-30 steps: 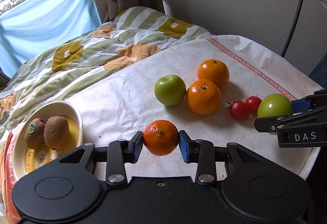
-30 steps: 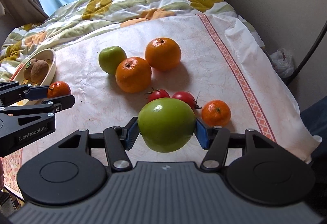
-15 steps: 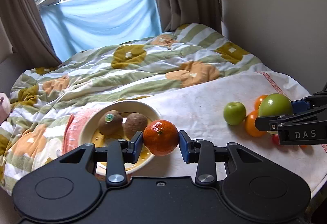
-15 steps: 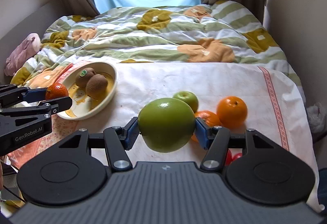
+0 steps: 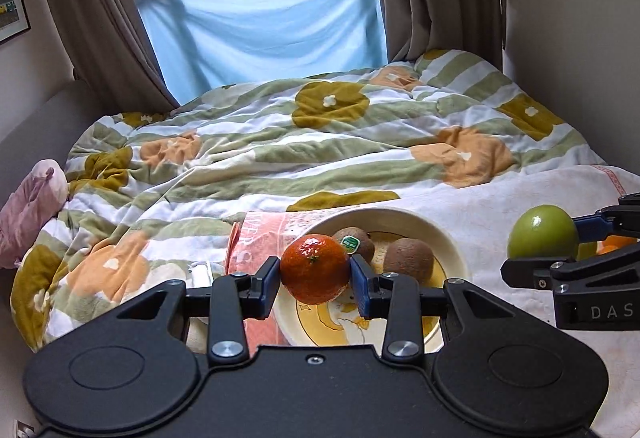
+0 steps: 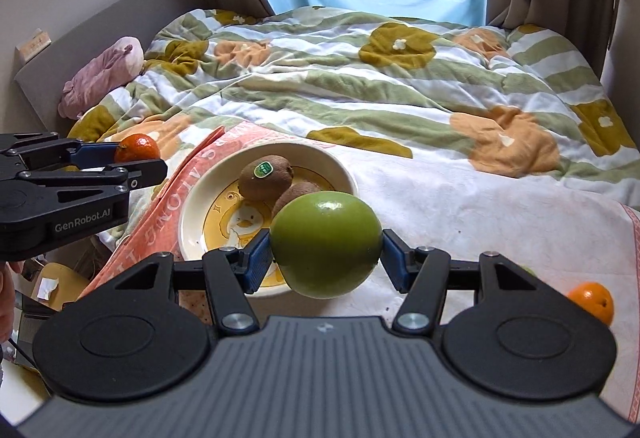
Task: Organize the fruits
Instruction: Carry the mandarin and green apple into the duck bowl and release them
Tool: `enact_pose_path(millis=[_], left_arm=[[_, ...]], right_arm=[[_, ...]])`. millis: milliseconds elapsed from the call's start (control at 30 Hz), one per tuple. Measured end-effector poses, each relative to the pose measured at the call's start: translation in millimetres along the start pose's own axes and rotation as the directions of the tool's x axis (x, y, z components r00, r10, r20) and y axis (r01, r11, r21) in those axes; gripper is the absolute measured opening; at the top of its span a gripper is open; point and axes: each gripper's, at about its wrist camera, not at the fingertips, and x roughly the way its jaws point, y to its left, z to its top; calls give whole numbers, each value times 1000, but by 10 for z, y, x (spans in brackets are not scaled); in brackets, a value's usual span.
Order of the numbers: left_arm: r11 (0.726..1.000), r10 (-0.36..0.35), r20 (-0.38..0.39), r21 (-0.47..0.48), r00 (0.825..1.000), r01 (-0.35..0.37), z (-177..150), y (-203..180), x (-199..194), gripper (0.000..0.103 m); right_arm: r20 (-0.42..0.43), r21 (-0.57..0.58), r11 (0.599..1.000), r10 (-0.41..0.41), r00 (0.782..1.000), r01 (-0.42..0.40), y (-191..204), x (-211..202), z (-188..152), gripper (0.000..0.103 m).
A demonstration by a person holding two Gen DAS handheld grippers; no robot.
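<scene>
A small mandarin (image 5: 314,268) is clamped between the blue pads of the left gripper (image 5: 314,280) at the lower centre of the left wrist view, in front of a cream bowl (image 5: 448,238) holding two kiwis (image 5: 409,260) — one stickered. In the right wrist view a large green apple (image 6: 326,244) is gripped by the right gripper (image 6: 326,258) at centre frame, overlapping the bowl's near rim; an orange (image 6: 591,301) is seen at lower right on the white cloth (image 6: 460,198).

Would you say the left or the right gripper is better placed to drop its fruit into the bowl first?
Probably the left. The left gripper holds the mandarin just short of the bowl, beside two kiwis. The right gripper with the green apple sits further aside.
</scene>
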Motion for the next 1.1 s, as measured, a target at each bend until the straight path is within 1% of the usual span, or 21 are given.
enact_pose_path(millis=[233, 400, 667, 800, 867, 933, 967, 1000, 1100], left_arm=[[997, -60, -64, 43, 996, 63, -52, 167, 576, 41], [991, -105, -130, 72, 986, 115, -146, 196, 925, 41], [979, -160, -189, 93, 969, 180, -244, 173, 1148, 41], [974, -182, -205, 95, 962, 204, -254, 165, 1207, 42], [973, -183, -204, 100, 962, 206, -258, 160, 1210, 43], [973, -184, -199, 100, 963, 207, -253, 173, 1193, 61], [975, -182, -190, 94, 965, 203, -246, 193, 1171, 81], [977, -181, -174, 85, 968, 198, -235, 216, 1134, 92], [978, -193, -158, 51, 968, 203, -197, 307, 1054, 93]], right_arm=[[-62, -4, 1000, 2, 998, -2, 228, 515, 39, 73], [-97, -4, 1000, -13, 995, 13, 320, 748, 18, 73], [-119, -12, 999, -50, 992, 49, 363, 841, -16, 73], [-125, -14, 998, -62, 990, 61, 357, 852, -28, 73], [-129, -14, 998, -65, 990, 64, 349, 861, -34, 73], [-131, -17, 998, -65, 989, 63, 344, 870, -41, 73], [-132, -18, 998, -64, 989, 62, 346, 871, -39, 73], [-134, -21, 998, -63, 989, 61, 348, 872, -44, 73], [-140, -26, 998, -59, 988, 56, 358, 882, -48, 73]])
